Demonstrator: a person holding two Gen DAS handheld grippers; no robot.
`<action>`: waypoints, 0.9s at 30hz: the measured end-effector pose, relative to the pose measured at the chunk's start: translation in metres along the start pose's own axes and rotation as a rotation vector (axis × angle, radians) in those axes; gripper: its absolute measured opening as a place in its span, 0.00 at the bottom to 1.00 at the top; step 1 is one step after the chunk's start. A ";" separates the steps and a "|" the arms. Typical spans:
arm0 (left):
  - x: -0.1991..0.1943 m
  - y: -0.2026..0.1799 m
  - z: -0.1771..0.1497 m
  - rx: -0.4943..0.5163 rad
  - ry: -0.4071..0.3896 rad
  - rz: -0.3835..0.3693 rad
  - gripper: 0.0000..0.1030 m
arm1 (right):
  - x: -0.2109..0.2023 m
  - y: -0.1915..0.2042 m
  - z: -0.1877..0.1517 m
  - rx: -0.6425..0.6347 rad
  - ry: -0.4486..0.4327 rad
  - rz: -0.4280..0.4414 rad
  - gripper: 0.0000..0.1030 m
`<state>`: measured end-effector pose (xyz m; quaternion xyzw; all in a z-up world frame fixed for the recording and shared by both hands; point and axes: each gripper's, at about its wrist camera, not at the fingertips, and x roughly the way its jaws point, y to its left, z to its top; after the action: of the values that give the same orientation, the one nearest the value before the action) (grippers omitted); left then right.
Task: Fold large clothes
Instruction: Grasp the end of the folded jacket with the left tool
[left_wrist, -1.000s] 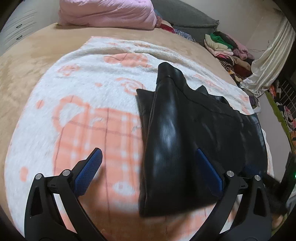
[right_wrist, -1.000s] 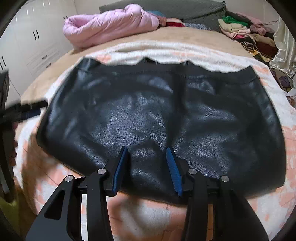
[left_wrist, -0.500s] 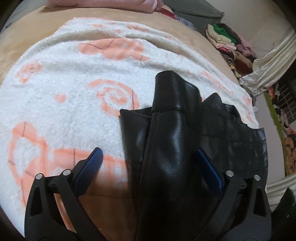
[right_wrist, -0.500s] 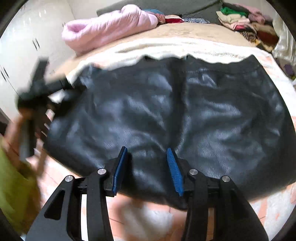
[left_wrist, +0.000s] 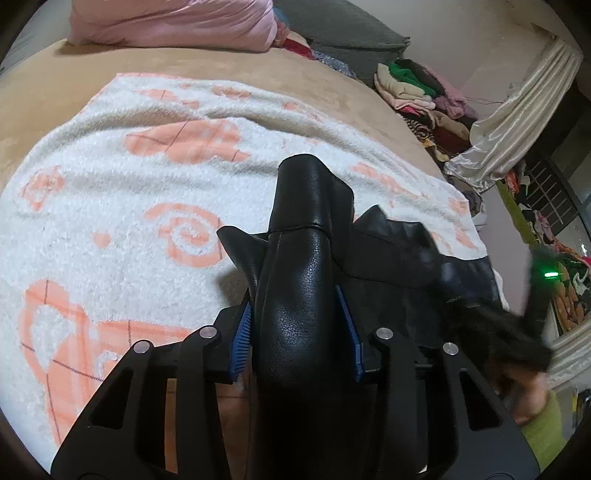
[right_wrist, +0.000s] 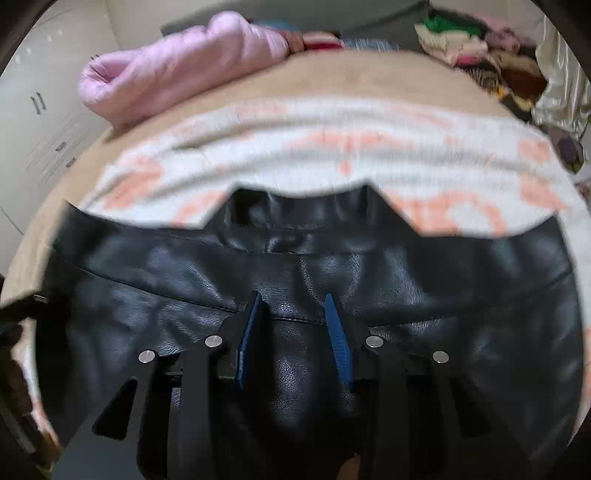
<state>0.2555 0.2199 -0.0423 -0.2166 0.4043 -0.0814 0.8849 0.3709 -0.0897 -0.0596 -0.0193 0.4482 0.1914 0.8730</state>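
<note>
On the patterned blanket (left_wrist: 110, 206) lies the black leather garment (right_wrist: 461, 314). At its left end, our left gripper (left_wrist: 297, 326) has just been closing; its pads now clamp a bunched ridge of leather, where a second ago they straddled it wide. Further right, the right gripper (right_wrist: 293, 334) has narrowed too, pinching the near hem. We judge both ends secured, ready to lift for a fold.

The left gripper (left_wrist: 299, 325), low at centre frame, has just been closing; its blue pads press a raised fold of black leather. The right gripper (right_wrist: 293, 332), also closing, pinches leather at lower centre.
</note>
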 end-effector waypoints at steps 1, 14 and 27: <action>0.000 -0.002 0.000 0.001 -0.006 0.001 0.30 | 0.004 0.000 -0.002 0.006 0.000 -0.003 0.33; -0.001 -0.006 0.001 0.013 -0.017 0.020 0.30 | -0.091 0.013 -0.044 -0.056 -0.175 0.060 0.33; -0.005 -0.008 0.000 0.019 -0.030 0.012 0.30 | -0.071 0.009 -0.112 -0.003 -0.036 0.068 0.38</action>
<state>0.2524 0.2150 -0.0351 -0.2071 0.3914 -0.0769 0.8933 0.2439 -0.1264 -0.0691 -0.0017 0.4326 0.2221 0.8738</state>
